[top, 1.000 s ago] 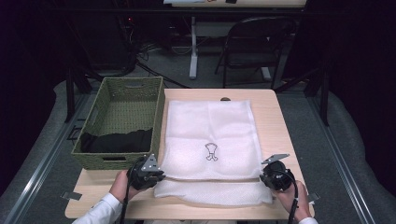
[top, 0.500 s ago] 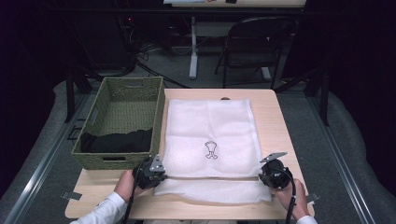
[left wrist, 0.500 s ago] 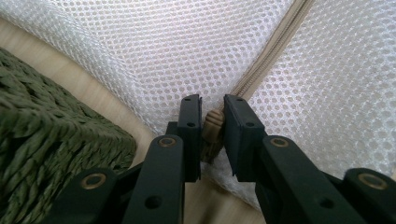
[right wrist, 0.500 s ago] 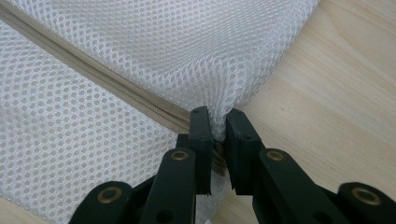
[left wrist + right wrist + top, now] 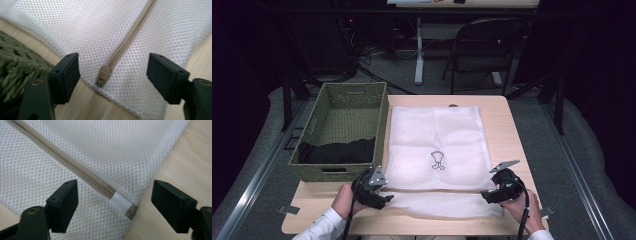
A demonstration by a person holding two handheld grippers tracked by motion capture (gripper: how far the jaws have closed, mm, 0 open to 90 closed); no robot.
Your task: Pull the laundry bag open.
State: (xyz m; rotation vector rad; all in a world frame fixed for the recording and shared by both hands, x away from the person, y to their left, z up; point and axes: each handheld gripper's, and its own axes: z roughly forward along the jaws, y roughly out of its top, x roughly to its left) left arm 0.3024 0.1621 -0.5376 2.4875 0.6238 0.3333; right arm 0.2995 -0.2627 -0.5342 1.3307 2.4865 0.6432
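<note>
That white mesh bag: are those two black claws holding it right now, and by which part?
No. Both have just opened. The left gripper stands open around the zipper pull, the right gripper around the zipper's other end; the mesh bag lies free.

Both claws have just let go of the mesh bag (image 5: 436,150). A second ago the left claw (image 5: 384,192) and the right claw (image 5: 488,195) were each pinched on the bag's near end; their jaws have just been opening and now stand wide apart. In the left gripper view the zipper pull (image 5: 102,76) lies untouched on the mesh between the jaws, and in the right gripper view the zipper's (image 5: 75,168) white-tabbed end lies free between them. The near part of the bag, flat at first, was folded back half a second ago and now rests as a flap (image 5: 437,202) on the surface (image 5: 507,130), no longer held.
</note>
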